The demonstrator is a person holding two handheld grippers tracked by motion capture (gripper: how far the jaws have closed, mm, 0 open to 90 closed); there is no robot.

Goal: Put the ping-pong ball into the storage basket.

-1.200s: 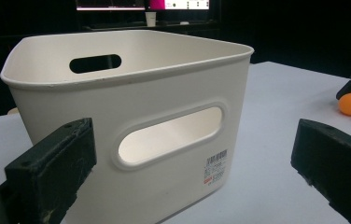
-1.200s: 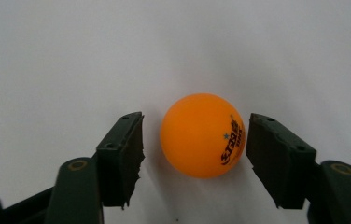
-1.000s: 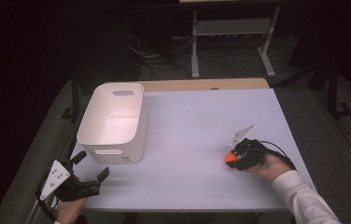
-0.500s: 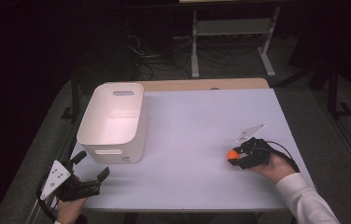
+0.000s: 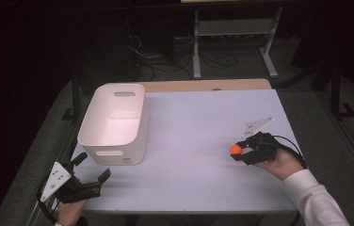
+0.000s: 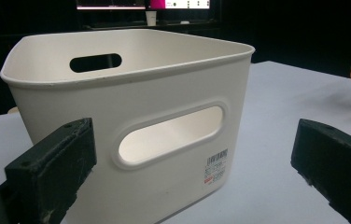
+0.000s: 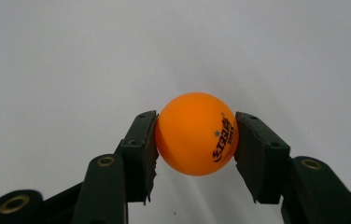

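A white plastic bin (image 5: 113, 123) stands at about ten o'clock on the pale grey table (image 5: 194, 141), its open top showing a bare inside. Its walls are smooth and slightly tapered, its corners rounded, with an oval handle slot cut in each short end; a small printed label sits low on the near end wall in the left claw view. A strip of bare wood (image 5: 203, 85) edges the table's far side at twelve o'clock, and beyond it a metal stand with loose cables rests on the dark floor. The stretch of table between the bin and the ball lies flat and matte.

The left claw (image 5: 90, 174) rests at seven o'clock on the table's near edge, its jaws wide apart with nothing between them, aimed at the bin's near end (image 6: 164, 135); its pads (image 6: 52, 168) look scuffed and rubbery.

The right claw (image 5: 237, 151) is at four o'clock, held by a hand in a white sleeve, and it grips an orange ball (image 7: 196, 133) between both pads, just above the table. The ball (image 5: 235, 149) is glossy and round, with dark printed lettering and small stars on one side.
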